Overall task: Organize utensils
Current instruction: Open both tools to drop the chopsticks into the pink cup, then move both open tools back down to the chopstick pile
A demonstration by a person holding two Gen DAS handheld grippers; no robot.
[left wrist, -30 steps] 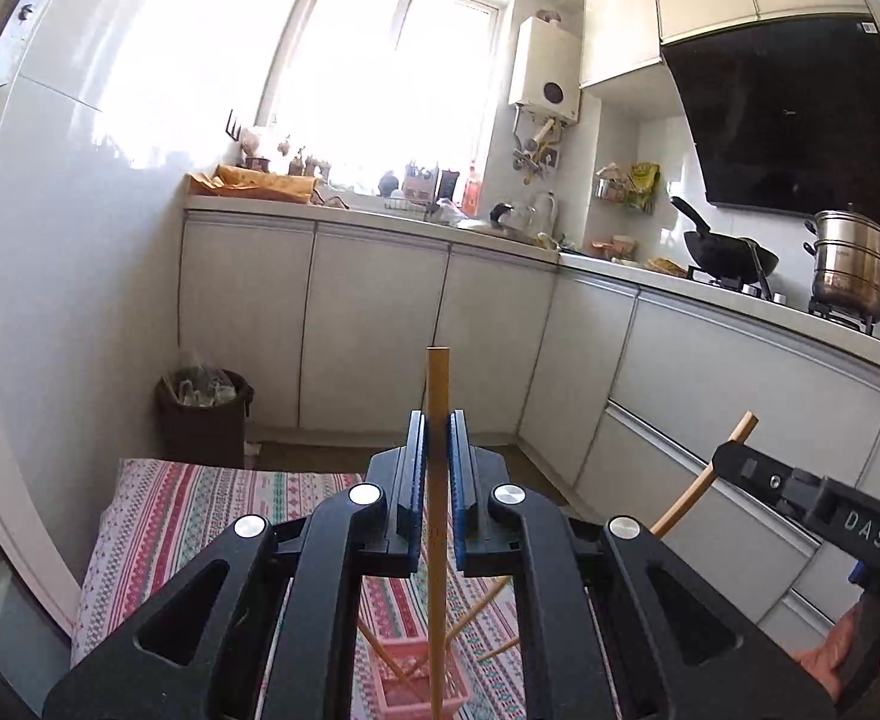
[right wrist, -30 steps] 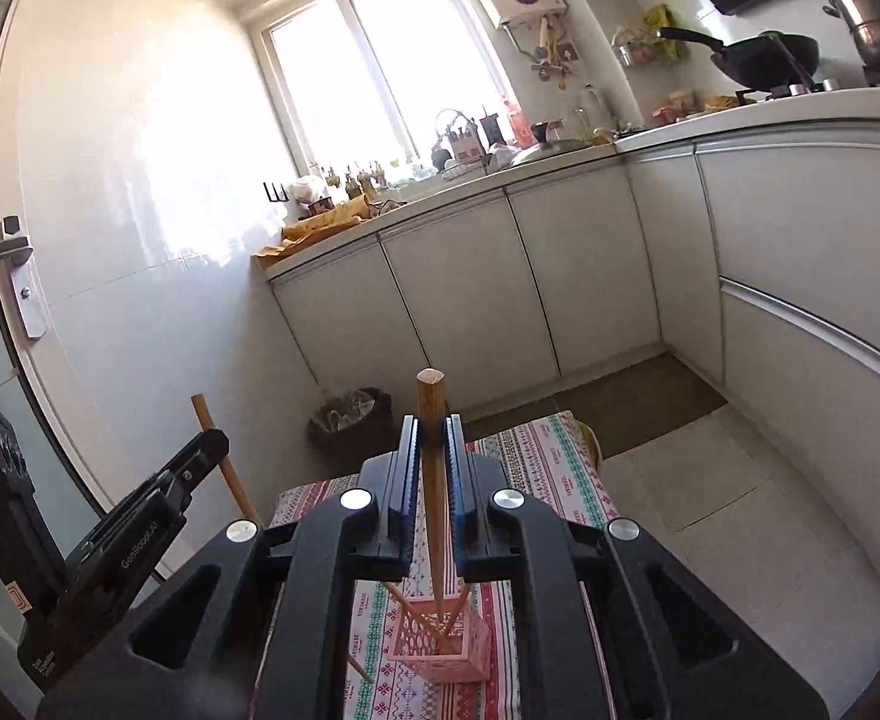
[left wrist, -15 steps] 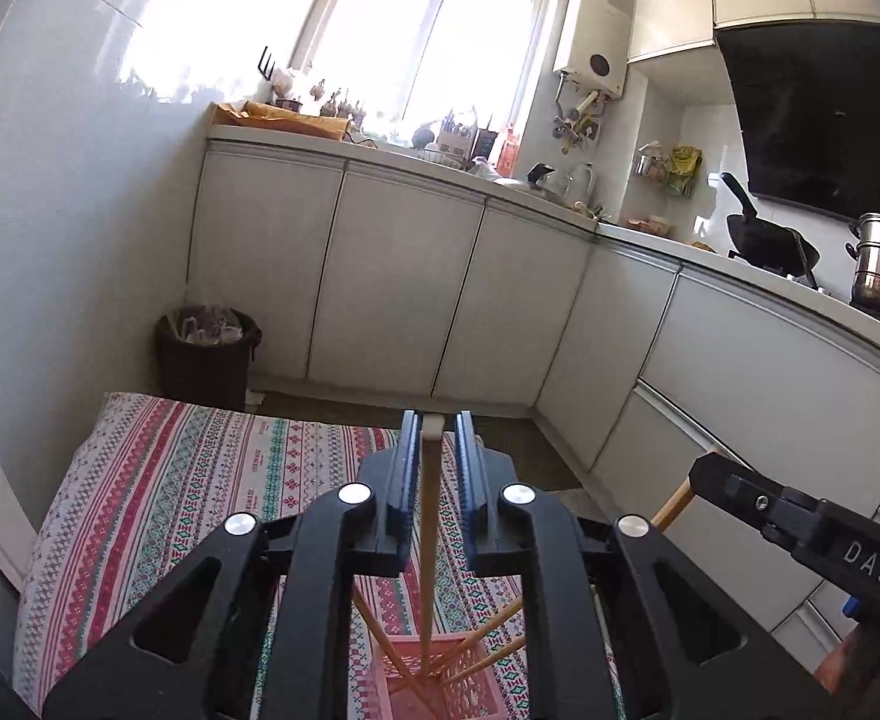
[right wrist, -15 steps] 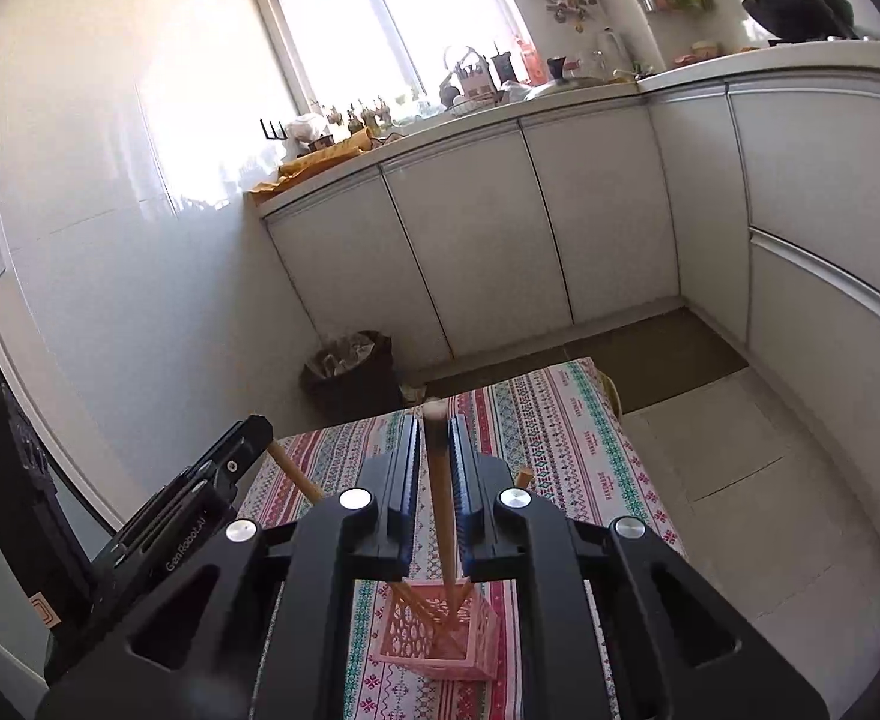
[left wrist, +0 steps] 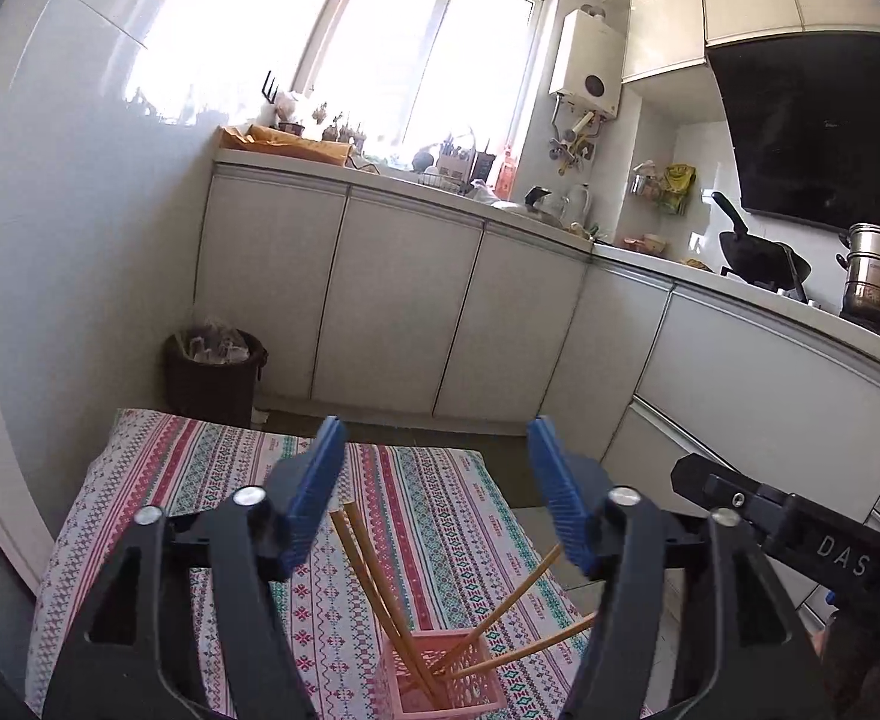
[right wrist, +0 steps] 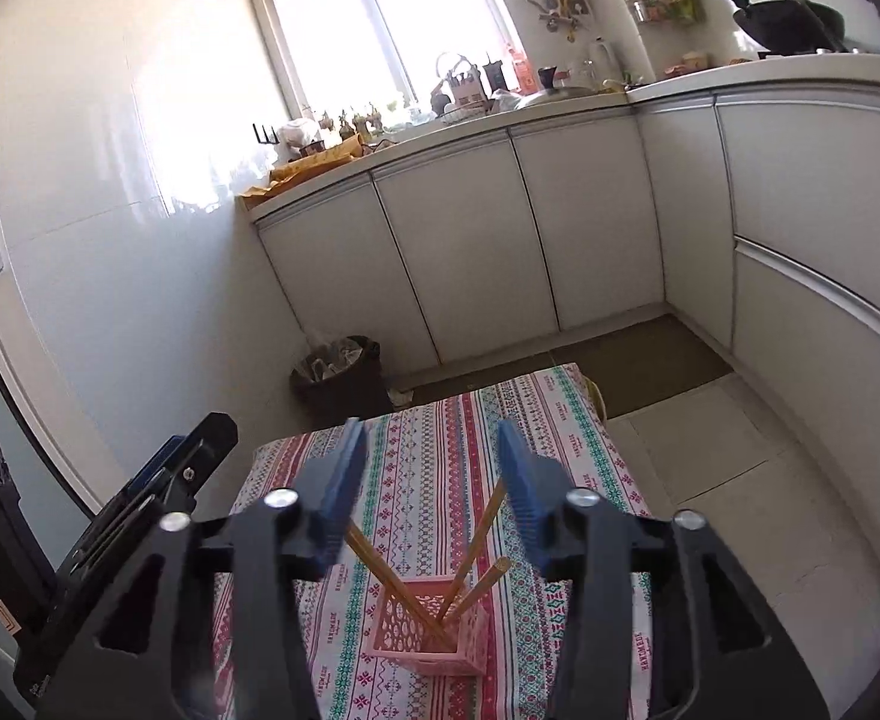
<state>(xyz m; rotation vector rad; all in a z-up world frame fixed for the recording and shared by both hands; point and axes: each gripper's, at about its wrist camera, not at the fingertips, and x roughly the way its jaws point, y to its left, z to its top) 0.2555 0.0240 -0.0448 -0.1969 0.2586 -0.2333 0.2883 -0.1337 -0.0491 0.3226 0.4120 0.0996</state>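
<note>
A small pink lattice basket (left wrist: 440,675) stands on a striped patterned tablecloth (left wrist: 188,480); it also shows in the right wrist view (right wrist: 431,624). Several wooden chopsticks (left wrist: 374,576) lean inside it, fanned left and right, also seen in the right wrist view (right wrist: 476,546). My left gripper (left wrist: 434,492) is open and empty, above the basket. My right gripper (right wrist: 431,486) is open and empty, also above the basket. The right gripper's body shows at the right edge of the left wrist view (left wrist: 800,534); the left gripper's body shows at the left of the right wrist view (right wrist: 140,516).
A dark waste bin (left wrist: 212,369) stands on the floor beyond the table's far edge. White kitchen cabinets (left wrist: 404,312) run along the back and right walls. A wok (left wrist: 761,255) and a steel pot (left wrist: 878,279) sit on the counter at right.
Both grippers have opened and let go of the chopsticks they held upright. Those chopsticks now lean in the pink basket.
</note>
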